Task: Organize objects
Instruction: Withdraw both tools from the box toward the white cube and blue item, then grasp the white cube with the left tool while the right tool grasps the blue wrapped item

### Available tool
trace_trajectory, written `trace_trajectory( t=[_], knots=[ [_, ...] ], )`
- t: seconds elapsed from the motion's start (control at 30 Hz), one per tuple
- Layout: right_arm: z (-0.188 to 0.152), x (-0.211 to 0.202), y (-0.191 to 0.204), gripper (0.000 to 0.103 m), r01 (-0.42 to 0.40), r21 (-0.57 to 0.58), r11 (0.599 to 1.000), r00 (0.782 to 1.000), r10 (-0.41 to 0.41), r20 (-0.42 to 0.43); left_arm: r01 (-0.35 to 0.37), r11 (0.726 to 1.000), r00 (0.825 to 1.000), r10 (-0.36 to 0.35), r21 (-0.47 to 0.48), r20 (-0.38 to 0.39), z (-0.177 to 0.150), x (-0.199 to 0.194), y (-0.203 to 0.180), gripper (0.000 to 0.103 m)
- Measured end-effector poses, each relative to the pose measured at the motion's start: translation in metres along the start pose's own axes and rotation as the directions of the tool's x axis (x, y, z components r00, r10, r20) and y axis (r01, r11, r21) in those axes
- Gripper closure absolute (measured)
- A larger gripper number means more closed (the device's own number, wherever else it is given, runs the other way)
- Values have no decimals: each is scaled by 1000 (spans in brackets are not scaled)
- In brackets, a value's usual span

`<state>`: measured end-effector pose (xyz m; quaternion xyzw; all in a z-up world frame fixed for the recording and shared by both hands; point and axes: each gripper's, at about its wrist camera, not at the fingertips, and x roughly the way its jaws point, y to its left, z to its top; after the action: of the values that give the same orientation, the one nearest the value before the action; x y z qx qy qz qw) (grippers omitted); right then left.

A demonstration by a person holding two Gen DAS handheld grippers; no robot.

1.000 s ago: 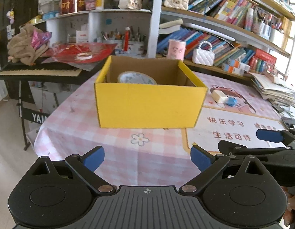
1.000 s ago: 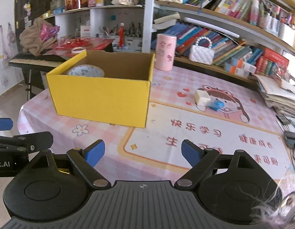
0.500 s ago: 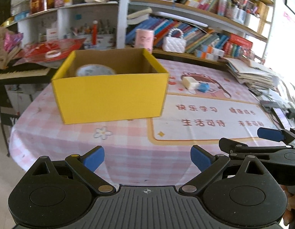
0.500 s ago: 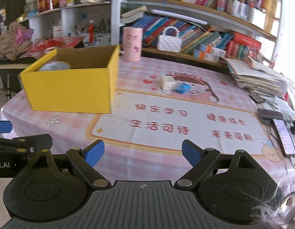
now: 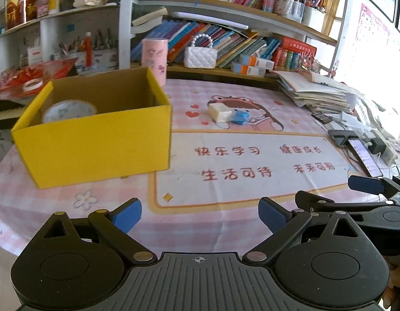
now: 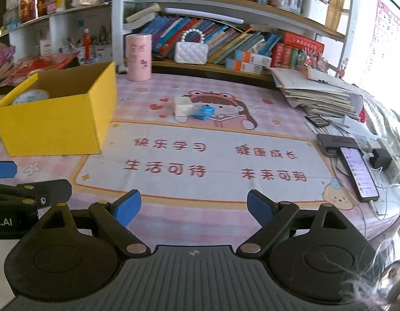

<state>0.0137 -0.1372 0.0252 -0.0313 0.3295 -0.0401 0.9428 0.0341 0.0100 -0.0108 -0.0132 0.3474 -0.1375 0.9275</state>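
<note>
A yellow cardboard box (image 5: 96, 142) (image 6: 52, 127) stands open-topped on the left of the pink table, with a pale bowl (image 5: 69, 110) inside it. Beyond the printed mat lie a cream block (image 5: 220, 112) (image 6: 182, 106) and a small blue object (image 5: 240, 116) (image 6: 204, 112), side by side. My left gripper (image 5: 200, 215) hovers over the table's near edge, open and empty. My right gripper (image 6: 193, 208) is beside it to the right, also open and empty, well short of both small objects.
A pink cylinder (image 6: 138, 57) and a white quilted purse (image 6: 191, 51) stand at the table's back by the bookshelves. A paper stack (image 6: 319, 96), phones (image 6: 358, 173) and cables crowd the right edge. A printed mat (image 6: 213, 163) covers the middle.
Both grippers have swung to the right along the table's near edge, so the yellow box has slid left in both views and the phones have come into sight. Both stayed open.
</note>
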Motion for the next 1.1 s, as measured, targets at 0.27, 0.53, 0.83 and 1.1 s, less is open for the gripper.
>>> trace_trajectory(
  t=[0.27, 0.53, 0.83, 1.1],
  knots=[
    [10, 19, -31, 14, 29, 12, 999, 999, -29, -17, 31, 999, 999, -31, 18, -20, 15, 29, -23, 5],
    [27, 50, -56, 14, 26, 11, 1000, 999, -26, -39, 29, 1000, 999, -29, 10, -29, 32, 60, -42, 5],
    [56, 96, -84, 16, -28, -28, 999, 999, 26, -42, -17, 999, 1000, 16, -37, -14, 60, 99, -57, 5],
    [84, 141, -104, 23, -146, -61, 987, 989, 147, 8, -64, 996, 997, 66, -66, 29, 92, 118, -67, 5]
  ],
)
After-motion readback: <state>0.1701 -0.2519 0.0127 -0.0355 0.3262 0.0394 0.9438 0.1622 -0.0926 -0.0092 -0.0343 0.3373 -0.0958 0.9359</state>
